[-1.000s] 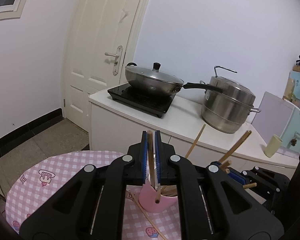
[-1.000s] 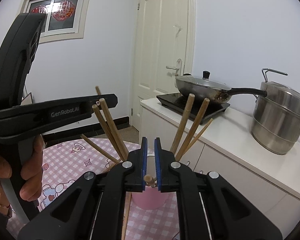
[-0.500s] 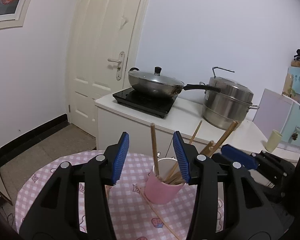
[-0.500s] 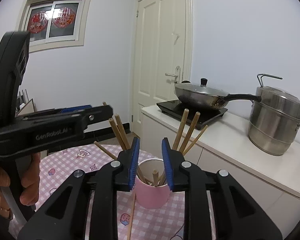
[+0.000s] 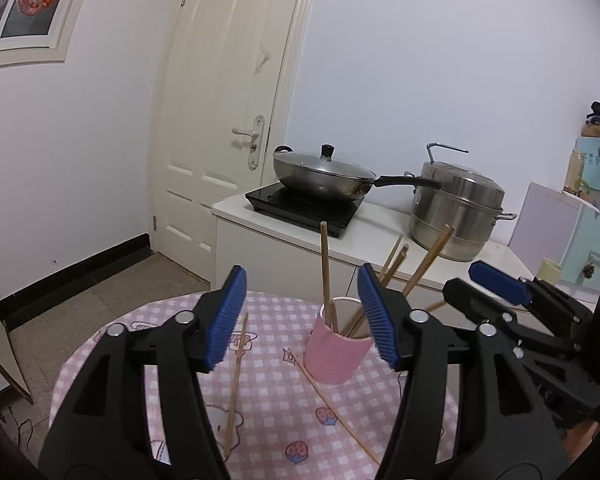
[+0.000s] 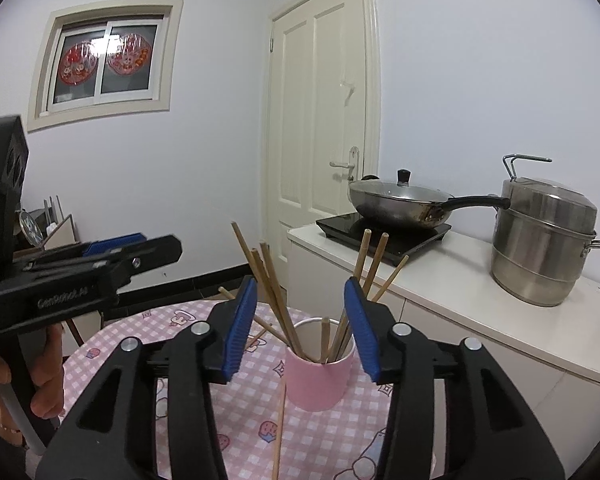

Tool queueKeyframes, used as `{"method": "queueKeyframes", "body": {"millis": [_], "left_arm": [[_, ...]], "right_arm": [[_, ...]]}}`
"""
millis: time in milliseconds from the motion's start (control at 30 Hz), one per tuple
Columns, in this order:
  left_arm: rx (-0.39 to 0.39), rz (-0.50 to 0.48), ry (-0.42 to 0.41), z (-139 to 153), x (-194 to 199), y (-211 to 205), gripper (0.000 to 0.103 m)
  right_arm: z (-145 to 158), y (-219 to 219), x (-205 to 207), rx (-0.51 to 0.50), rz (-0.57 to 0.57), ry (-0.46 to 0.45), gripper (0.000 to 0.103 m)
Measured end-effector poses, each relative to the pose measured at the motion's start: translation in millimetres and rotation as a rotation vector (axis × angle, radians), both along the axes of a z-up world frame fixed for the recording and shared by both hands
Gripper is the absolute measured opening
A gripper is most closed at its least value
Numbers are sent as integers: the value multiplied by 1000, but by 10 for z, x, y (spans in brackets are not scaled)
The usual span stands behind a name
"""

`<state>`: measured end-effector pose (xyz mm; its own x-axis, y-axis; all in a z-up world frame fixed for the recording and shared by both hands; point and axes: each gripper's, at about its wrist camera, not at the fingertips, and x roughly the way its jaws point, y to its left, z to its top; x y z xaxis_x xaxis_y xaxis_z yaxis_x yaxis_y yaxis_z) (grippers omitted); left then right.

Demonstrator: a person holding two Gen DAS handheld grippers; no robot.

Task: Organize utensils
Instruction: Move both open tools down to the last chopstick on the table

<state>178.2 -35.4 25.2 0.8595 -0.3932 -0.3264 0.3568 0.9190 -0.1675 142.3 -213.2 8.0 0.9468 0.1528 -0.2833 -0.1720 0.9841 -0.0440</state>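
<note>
A pink cup (image 5: 337, 354) (image 6: 320, 374) stands on the pink checked tablecloth (image 5: 272, 408) and holds several wooden chopsticks (image 5: 325, 276) (image 6: 274, 296) upright. Two loose chopsticks lie on the cloth, one left of the cup (image 5: 236, 380) and one in front of it (image 5: 336, 412); one also shows in the right wrist view (image 6: 279, 428). My left gripper (image 5: 302, 316) is open and empty, drawn back from the cup. My right gripper (image 6: 300, 324) is open and empty, just behind the cup. Each gripper shows in the other's view, the right (image 5: 496, 284) and the left (image 6: 112, 246).
A white counter (image 5: 380, 236) behind the table carries a black cooktop (image 5: 300, 204) with a lidded wok (image 5: 320, 174) and a steel steamer pot (image 5: 456, 212). A closed door (image 5: 224, 120) is at the left. The round table's edge (image 5: 84, 352) is near.
Both grippers were shut on chopsticks in the cup a second ago. Both have opened, let go of them and pulled back from the cup.
</note>
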Motion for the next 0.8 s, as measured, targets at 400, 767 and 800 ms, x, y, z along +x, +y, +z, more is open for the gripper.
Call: {"method": "queueKeyframes", "body": {"millis": [400, 767, 800], "left_arm": [[73, 76, -7, -203, -331, 178, 68], [146, 139, 64, -585, -265, 471, 76], [154, 138, 86, -648, -230, 505, 76]], "right_arm": [[-110, 117, -203, 11, 22, 6, 49], [-477, 270, -103, -3, 45, 106, 52], [-529, 275, -85, -3, 46, 121, 52]]}}
